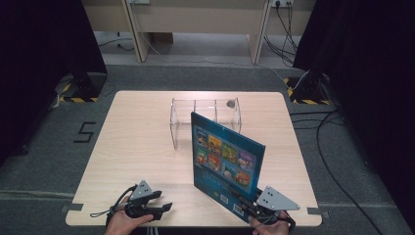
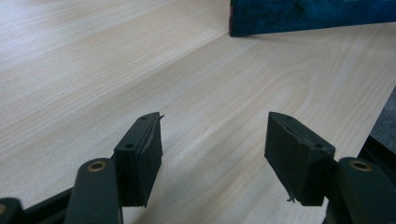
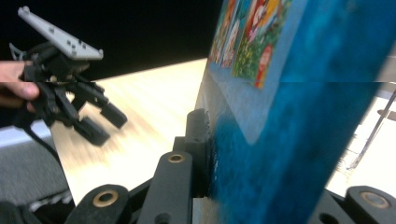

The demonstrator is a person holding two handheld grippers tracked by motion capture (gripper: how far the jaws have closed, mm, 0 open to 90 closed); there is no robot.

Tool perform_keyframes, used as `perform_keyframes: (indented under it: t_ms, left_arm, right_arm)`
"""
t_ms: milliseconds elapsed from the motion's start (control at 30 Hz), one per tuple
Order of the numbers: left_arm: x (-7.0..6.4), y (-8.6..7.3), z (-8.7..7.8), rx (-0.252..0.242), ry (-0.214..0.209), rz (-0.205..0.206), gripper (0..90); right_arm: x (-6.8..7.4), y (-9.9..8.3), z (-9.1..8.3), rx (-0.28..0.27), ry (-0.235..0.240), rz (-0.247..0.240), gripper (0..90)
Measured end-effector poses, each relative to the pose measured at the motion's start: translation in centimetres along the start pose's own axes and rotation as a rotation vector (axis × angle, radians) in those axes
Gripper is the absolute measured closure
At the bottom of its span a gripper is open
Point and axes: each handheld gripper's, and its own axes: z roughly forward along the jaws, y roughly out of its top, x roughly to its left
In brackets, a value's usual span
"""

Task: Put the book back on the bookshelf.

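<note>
Standing on edge near the table's (image 1: 147,142) front right, blue book (image 1: 227,161) is clamped at its lower corner by right gripper (image 1: 257,205). Left gripper (image 1: 161,208), jaws apart and empty, sits front-left. Clear rack (image 1: 205,117) behind book.

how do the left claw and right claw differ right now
The left claw is open with nothing between its jaws; the right claw is shut on the blue picture book. The left claw sits low over bare table near the front edge; the right claw props the book upright and tilted by its lower corner. Both are black, hand-held and carry a grey three-cornered plate.
</note>
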Motion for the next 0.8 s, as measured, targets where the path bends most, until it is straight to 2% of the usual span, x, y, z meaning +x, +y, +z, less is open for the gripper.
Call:
perform_keyframes:
  t_ms: [67, 133, 167, 233, 433, 567, 667, 800]
  left_arm:
    - [0.0, 0.0, 0.1, 0.015, -0.002, 0.010, 36.3]
    - [0.0, -0.1, 0.2, 0.024, 0.005, 0.018, 35.8]
    - [0.0, -0.1, 0.2, 0.026, 0.014, 0.028, 35.1]
    - [0.1, -0.1, 0.2, 0.032, 0.042, 0.055, 33.8]
    - [0.2, -0.2, 0.5, 0.053, 0.125, 0.136, 26.5]
    - [0.4, -0.2, 0.6, 0.048, 0.137, 0.135, 20.9]
    - [0.8, -0.2, 0.8, 0.048, 0.131, 0.109, 17.1]
    - [1.1, -0.2, 0.9, 0.038, 0.124, 0.108, 14.1]
  right_arm:
    - [0.1, -0.1, 0.0, 0.011, -0.001, 0.002, 79.6]
    - [0.0, -0.6, -0.1, 0.013, 0.007, 0.056, 81.9]
    - [0.0, -0.7, -0.1, 0.024, 0.003, 0.041, 82.6]
    - [0.0, -0.8, -0.1, 0.033, 0.001, 0.050, 83.1]
    - [-0.2, -1.5, 0.0, 0.031, -0.008, 0.129, 82.9]
    - [-0.3, -1.6, -0.1, 0.040, -0.011, 0.122, 82.9]
    - [-0.1, -1.6, 0.1, 0.049, -0.008, 0.113, 83.0]
    - [0.0, -1.6, 0.2, 0.060, -0.011, 0.118, 83.0]
